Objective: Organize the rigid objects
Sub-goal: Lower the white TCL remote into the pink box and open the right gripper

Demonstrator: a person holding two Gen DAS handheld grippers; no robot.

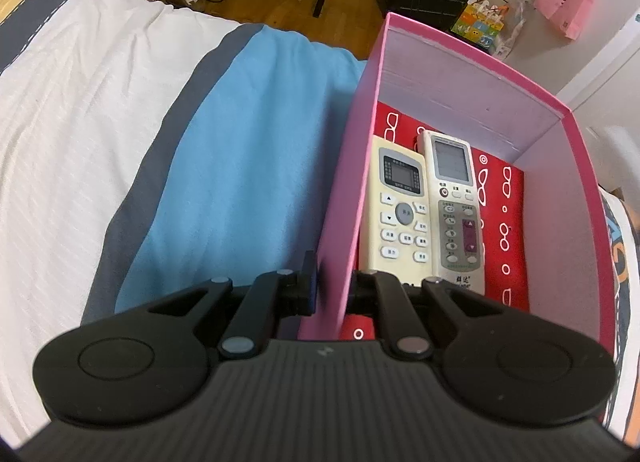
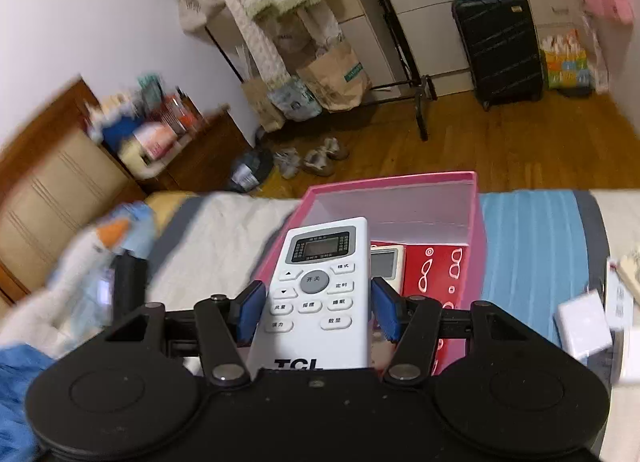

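My left gripper (image 1: 334, 286) clamps the pink box (image 1: 460, 73) wall; right gripper (image 2: 316, 310) grips the TCL remote (image 2: 320, 294). I'd lower it flat beside the two remotes (image 1: 428, 213) ahead.

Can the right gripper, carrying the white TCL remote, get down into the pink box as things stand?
Probably yes. The right gripper holds the TCL remote just short of the pink box, whose top is open. Two remotes already lie inside, but the red patterned floor beside them looks free.
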